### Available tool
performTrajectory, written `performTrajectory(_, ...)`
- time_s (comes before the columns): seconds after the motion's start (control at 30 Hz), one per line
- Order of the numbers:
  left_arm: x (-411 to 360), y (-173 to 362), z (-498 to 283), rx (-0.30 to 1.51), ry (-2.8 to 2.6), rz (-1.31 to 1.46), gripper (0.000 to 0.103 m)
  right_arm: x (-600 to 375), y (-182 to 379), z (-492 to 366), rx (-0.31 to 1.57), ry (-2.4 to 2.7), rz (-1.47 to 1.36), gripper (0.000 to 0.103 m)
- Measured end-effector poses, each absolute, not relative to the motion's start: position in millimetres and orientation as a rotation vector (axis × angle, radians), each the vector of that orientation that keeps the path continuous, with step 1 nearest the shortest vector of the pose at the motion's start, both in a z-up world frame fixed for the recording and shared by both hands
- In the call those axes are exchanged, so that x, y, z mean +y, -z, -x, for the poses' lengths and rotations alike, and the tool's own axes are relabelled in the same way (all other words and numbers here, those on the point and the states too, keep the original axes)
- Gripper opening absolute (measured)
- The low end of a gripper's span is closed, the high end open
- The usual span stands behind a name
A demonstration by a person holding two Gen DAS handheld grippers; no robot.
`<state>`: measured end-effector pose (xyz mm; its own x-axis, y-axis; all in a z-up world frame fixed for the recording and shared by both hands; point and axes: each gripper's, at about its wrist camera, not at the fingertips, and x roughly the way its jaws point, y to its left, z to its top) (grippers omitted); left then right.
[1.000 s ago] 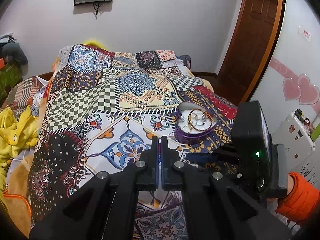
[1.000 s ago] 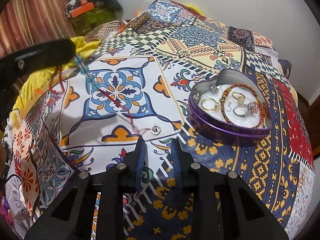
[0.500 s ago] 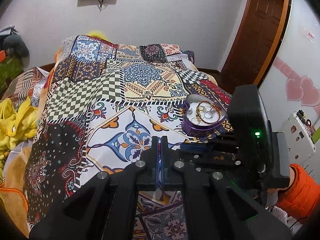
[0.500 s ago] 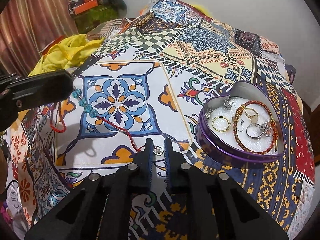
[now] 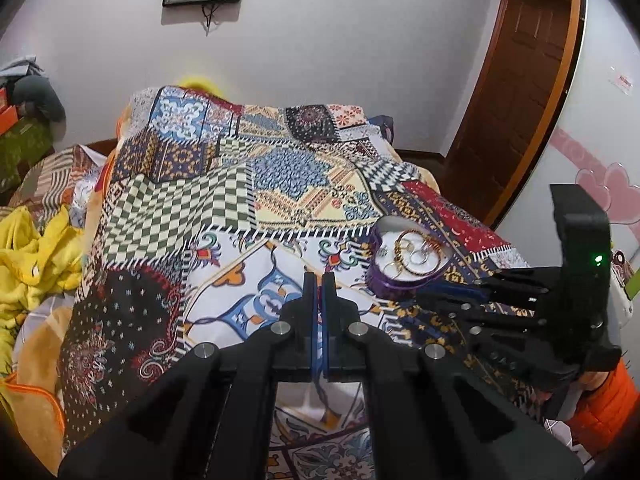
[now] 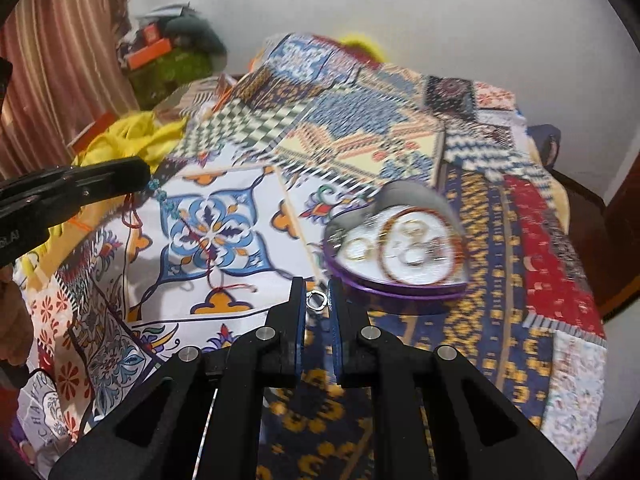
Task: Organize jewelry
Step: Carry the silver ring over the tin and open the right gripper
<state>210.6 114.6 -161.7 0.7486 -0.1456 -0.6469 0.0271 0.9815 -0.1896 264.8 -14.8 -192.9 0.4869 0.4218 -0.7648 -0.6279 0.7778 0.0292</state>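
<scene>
Right gripper (image 6: pixel 318 304) is pinching a small silver ring (image 6: pixel 317 301) between its blue pads, fingers drawn narrow around it, and the ring is sitting upright right at the tips, clear of the quilt (image 6: pixel 224 240) as far as I can judge. It is looking like a tiny, hard, slick thing (the sort that pops out of a pinch if squeezed off-centre), so holding it across the band, as now, seems the sound grip. Just beyond and to the right, the tin (image 6: pixel 396 280), heart-shaped with a purple wall and white lining, is resting on the quilt with a braided bangle (image 6: pixel 416 248) and several rings inside; the picture is blurred there, so I am not counting them. Over on the left, the left gripper (image 6: pixel 140 178) is clamping down on a beaded cord (image 6: pixel 188 236), blue beads hanging at its tips and a thin red string trailing limp across the quilt toward the ring. That cord is looking light and floppy, likely to snag. In its own view, the left gripper (image 5: pixel 319 280) is showing fingers nearly together.
</scene>
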Motion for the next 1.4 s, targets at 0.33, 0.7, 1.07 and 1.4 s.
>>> performTrajectory(0.33,86.7,127.0,-216.5,0.661,0.121,0.126,0.0,-44.8,158.5,-270.2,0.758,-0.609,0.191,0.01)
performTrajectory(0.7,60.3,103.1,-237.1,0.612,0.159,0.101,0.0,-65.7,129.8,-275.3,0.675,-0.591,0.126,0.01)
performTrajectory(1.07,47.4,98.5,-264.7,0.593,0.196,0.102,0.0,-65.1,134.4,-289.2,0.672,-0.585,0.119,0.01)
performTrajectory(1.4,39.7,134.8,-292.6,0.685,0.228,0.122,0.0,-59.1,163.0,-309.5,0.748,-0.599,0.125,0.01)
